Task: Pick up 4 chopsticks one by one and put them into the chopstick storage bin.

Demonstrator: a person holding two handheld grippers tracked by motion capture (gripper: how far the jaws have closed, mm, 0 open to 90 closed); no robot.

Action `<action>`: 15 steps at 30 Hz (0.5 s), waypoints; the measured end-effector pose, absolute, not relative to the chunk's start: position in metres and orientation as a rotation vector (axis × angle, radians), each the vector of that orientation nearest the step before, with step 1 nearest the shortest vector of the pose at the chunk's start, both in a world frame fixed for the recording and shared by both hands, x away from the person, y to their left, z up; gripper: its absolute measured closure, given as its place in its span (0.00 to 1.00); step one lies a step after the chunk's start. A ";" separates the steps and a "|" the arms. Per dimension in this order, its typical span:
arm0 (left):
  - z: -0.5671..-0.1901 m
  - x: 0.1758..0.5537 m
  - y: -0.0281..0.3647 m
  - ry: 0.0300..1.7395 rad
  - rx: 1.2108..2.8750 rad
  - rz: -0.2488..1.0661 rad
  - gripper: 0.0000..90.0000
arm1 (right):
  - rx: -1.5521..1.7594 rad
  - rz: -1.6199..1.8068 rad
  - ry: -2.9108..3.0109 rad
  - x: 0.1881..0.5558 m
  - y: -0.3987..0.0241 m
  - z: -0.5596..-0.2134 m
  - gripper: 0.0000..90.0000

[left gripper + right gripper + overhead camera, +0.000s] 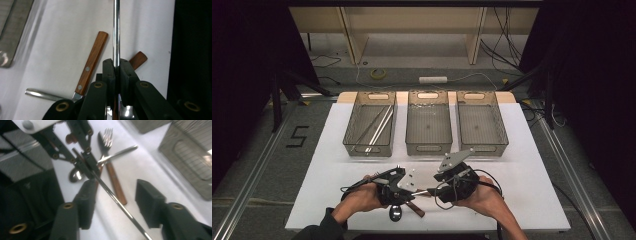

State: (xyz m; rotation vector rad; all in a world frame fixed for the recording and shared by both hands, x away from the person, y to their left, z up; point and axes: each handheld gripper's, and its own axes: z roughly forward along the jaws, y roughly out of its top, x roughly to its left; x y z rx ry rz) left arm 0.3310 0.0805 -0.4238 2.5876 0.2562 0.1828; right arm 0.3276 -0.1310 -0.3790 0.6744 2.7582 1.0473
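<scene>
left gripper (117, 71) pinches a thin metal rod (116, 30), prob a chopstick, jaws pressed tight on it. right gripper (113, 200) jaws spread, rod (117, 201) runs between them w/o pads pressing. both held just above the white table (522, 165), near front edge. wooden-handled fork (111, 167) & spoon (75, 175) lie beneath. 3 mesh baskets (428, 125) sit farther back.
</scene>
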 end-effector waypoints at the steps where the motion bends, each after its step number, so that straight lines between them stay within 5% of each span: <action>1: -0.424 0.332 0.082 0.280 2.584 0.187 0.93 | 0.691 1.055 2.744 0.327 -0.132 -0.378 0.54; 15: -0.423 0.346 0.099 0.484 2.513 0.212 0.93 | 0.773 1.231 2.556 0.322 -0.142 -0.378 0.42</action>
